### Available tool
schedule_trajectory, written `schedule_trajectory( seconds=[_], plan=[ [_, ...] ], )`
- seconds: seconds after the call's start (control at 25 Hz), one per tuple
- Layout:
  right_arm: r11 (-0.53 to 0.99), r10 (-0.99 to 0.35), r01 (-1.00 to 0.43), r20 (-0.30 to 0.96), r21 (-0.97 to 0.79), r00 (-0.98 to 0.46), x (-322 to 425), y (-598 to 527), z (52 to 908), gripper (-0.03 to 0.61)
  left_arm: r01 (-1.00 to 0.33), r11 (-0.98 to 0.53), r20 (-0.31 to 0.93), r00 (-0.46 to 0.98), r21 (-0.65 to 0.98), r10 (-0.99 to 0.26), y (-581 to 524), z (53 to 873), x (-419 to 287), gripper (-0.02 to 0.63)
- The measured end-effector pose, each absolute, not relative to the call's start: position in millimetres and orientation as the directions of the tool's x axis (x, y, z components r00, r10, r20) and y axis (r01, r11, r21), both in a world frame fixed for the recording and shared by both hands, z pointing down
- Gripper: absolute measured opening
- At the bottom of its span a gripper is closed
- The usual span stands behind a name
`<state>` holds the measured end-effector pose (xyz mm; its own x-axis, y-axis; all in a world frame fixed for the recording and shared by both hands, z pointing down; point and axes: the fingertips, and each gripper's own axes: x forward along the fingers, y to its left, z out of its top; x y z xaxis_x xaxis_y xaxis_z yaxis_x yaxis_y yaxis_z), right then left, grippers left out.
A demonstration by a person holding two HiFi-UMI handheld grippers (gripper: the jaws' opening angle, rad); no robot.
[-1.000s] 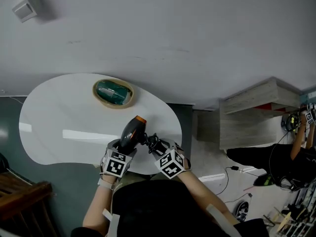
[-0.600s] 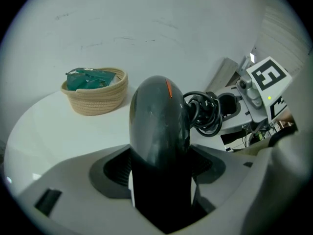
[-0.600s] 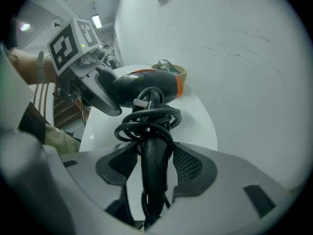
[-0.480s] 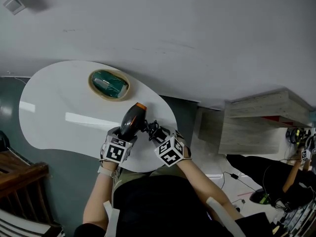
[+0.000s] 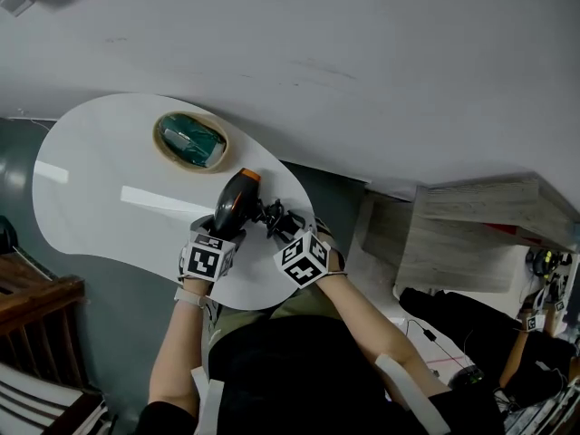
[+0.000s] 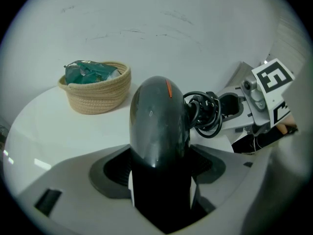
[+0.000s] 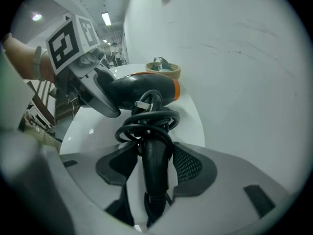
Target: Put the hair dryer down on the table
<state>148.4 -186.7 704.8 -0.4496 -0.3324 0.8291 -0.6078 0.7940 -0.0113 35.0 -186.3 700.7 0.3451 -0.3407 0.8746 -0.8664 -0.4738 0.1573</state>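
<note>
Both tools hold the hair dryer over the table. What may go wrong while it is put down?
The hair dryer is held close to the edge of the table; set down there, it might roll or slide off. The coiled cord bunches at the handle, right by the right tool, and may snag on it as that tool lets go.
</note>
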Motion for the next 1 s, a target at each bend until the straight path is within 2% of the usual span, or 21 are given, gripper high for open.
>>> schedule_trajectory(
  seconds=[0.28,1.0],
  plan=[
    [0.829,-0.337,-0.559,0.806,0.009,-0.487,137,-200,710,0.210,-0.891,-0.437,0.884,0.297,0.121,-0.361,-193,717,26,0.337],
    [0.857,-0.344,-0.514,0.779,0.032,-0.525,124,-211,712,0.210,-0.903,-0.423,0.877,0.261,0.075,-0.403,-201,730,12,0.337]
  ],
)
